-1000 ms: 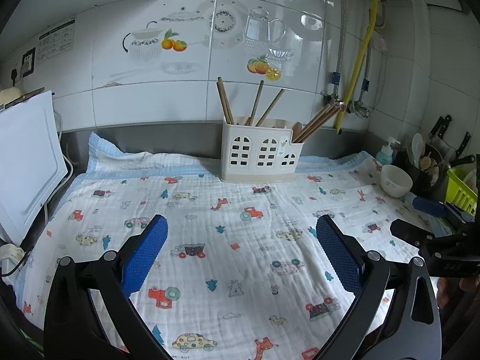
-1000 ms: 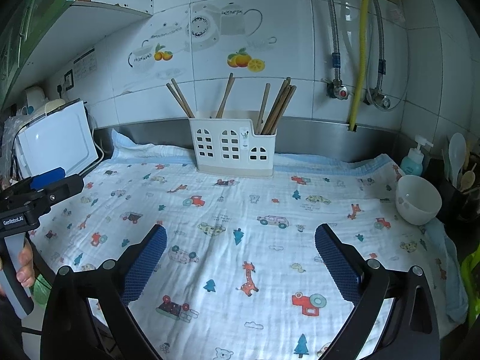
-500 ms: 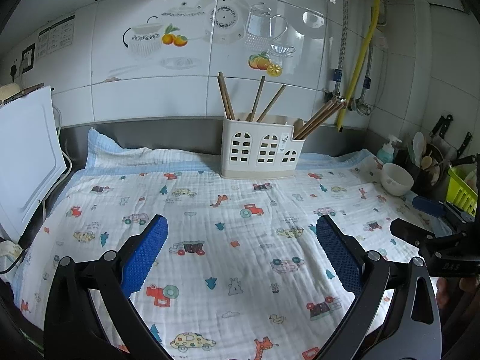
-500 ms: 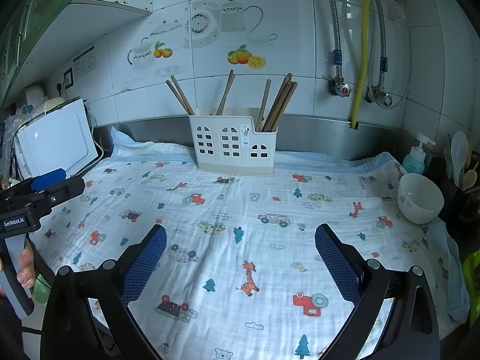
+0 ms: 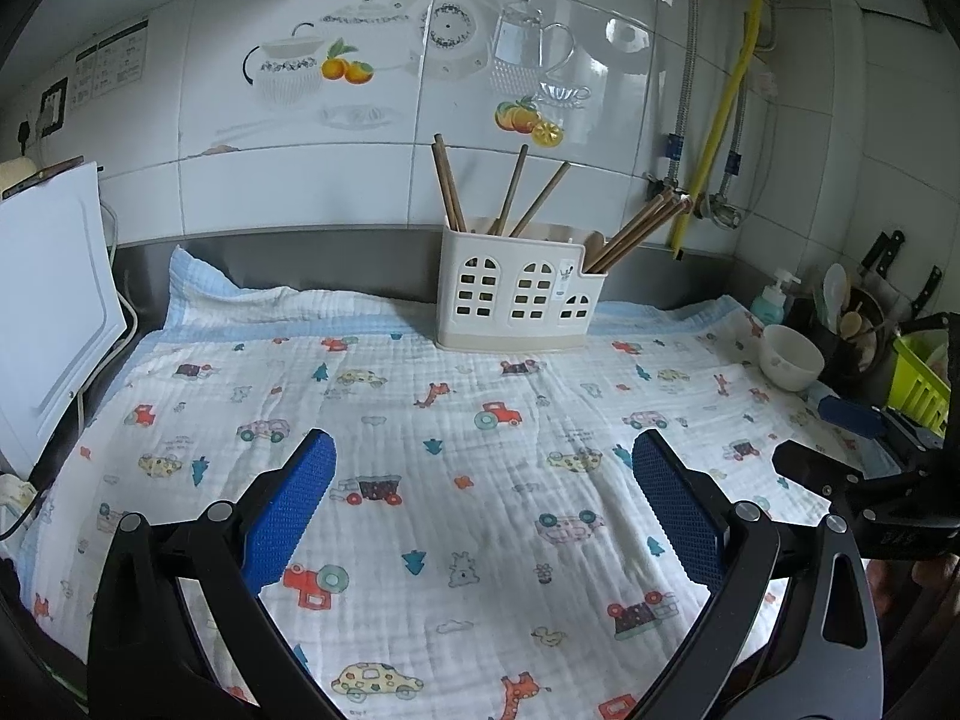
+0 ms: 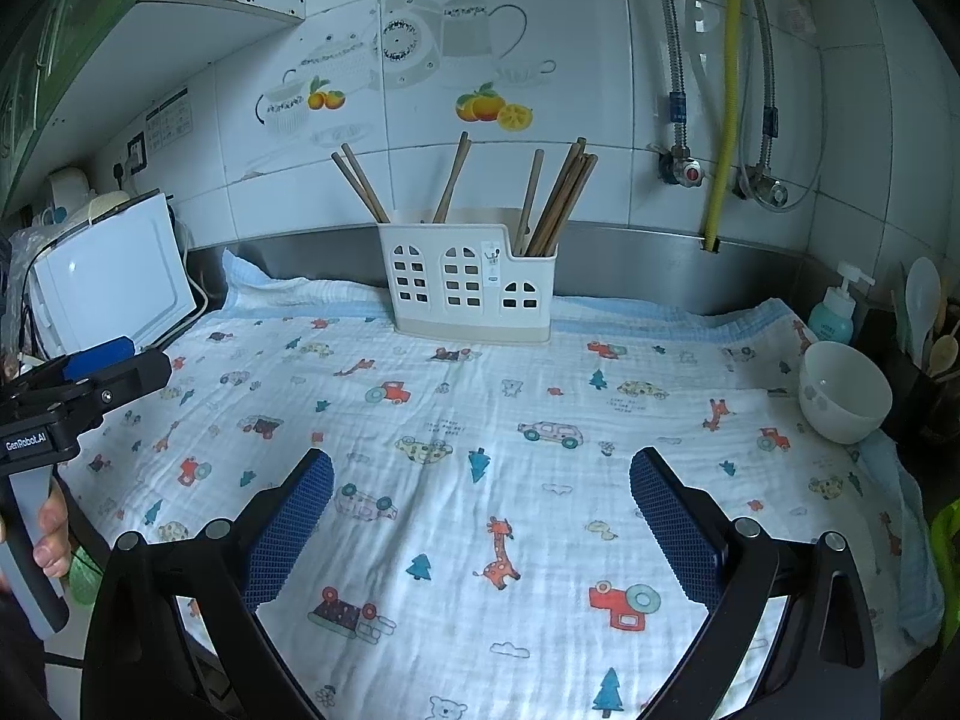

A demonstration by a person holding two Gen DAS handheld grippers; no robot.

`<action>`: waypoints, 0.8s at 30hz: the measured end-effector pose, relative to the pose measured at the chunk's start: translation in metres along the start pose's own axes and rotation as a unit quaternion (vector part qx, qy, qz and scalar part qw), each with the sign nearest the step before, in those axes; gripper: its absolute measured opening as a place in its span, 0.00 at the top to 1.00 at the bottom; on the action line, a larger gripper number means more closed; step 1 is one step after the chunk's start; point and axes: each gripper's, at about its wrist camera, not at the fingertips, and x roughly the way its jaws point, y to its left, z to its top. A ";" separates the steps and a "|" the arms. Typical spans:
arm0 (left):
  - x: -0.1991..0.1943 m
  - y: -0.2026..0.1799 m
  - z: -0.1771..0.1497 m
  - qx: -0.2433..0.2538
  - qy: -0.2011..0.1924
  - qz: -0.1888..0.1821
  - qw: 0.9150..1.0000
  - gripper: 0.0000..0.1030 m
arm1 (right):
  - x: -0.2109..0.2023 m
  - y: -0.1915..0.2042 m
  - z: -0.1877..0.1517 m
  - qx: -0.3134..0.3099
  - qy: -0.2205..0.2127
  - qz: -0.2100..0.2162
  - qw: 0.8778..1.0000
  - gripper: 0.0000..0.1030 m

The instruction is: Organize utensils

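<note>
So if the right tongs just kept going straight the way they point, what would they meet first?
Probably the cloth: the right tongs are open and empty, angled slightly down over it. If they cleared it, the white caddy holding chopsticks at the wall comes next. Depth is hard to judge here.

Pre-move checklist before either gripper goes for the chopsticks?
1. Left gripper open, empty: ok.
2. Right gripper open, empty: ok.
3. Holder upright on the cloth: ok.
4. Chopsticks stick out above the rim, graspable: ok; they lean in scattered directions across compartments, so not yet sorted.
5. Path over the cloth to the holder free of objects: ok.
6. Bowl near the right edge, clear of the right gripper's path: ok, but keep an eye on it.
</note>
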 end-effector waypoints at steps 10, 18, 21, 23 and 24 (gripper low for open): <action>0.001 0.000 -0.001 -0.003 0.001 -0.002 1.000 0.05 | 0.002 0.002 -0.003 -0.002 0.003 0.003 1.000 0.07; 0.003 0.002 -0.004 -0.006 0.003 0.003 1.000 0.05 | 0.001 0.002 -0.003 -0.002 0.003 0.002 1.000 0.07; 0.004 0.001 -0.004 -0.003 0.008 0.000 1.000 0.05 | 0.002 0.002 -0.004 0.000 0.003 0.002 1.000 0.07; 0.005 0.000 -0.004 -0.004 0.010 0.000 1.000 0.05 | 0.002 0.001 -0.005 0.001 0.004 0.003 1.000 0.07; 0.005 0.000 -0.004 -0.005 0.012 0.001 1.000 0.05 | 0.002 0.001 -0.005 0.001 0.004 0.003 1.000 0.07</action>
